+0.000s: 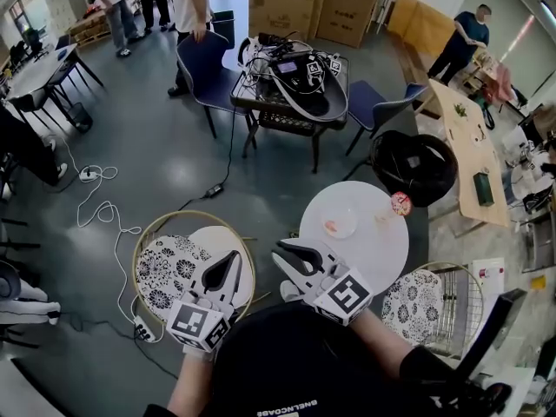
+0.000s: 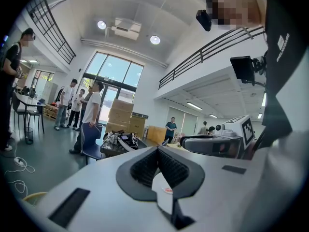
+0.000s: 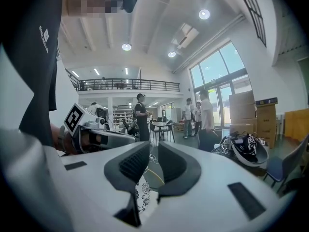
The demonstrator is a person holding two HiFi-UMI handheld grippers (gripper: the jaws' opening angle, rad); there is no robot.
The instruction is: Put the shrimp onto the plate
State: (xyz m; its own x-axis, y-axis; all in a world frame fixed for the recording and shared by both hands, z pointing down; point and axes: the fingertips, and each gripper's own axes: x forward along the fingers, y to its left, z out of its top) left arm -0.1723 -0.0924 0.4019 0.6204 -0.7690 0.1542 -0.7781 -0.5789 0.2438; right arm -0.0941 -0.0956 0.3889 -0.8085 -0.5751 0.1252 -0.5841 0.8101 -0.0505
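Starting at the task thing: we count one shrimp point(image 1: 332, 228), a small pink bit lying on the left part of the one plate point(image 1: 347, 219). It is too small for us to give detail. The plate sits on a round white table point(image 1: 365, 263), toward its far side. There are two more small things on that table. One is a pink-red round piece point(image 1: 400, 202) at the far right edge, and the other is a pale speck point(image 1: 383, 220) between it and the plate. We can't tell what either is.

There are two grippers, both low at the near side and well apart from shrimp and plate.
- **Left gripper** point(image 1: 234, 257): its own view shows the pads meeting at the tips with nothing between them. It hangs over the left cushion point(image 1: 165, 272).
- **Right gripper** point(image 1: 291, 250): its own view shows the jaws parted by a narrow gap, holding nothing. It is at the table's near left edge.

Each gripper has one marker cube, the left cube point(image 1: 198, 324) and the right cube point(image 1: 346, 295).

We count two floral cushions; the right cushion point(image 1: 408, 307) lies in a wire basket point(image 1: 456, 307). Farther out are two blue chairs, the left chair point(image 1: 201, 68) and the right chair point(image 1: 382, 102). Between them is one cable pile point(image 1: 295, 72). One black bag point(image 1: 415, 165) sits just beyond the table. Behind these is a stack of at least three boxes point(image 1: 308, 7).

Writing: there is white print on the black shirt point(image 1: 295, 372), upside down, which we can't read surely.
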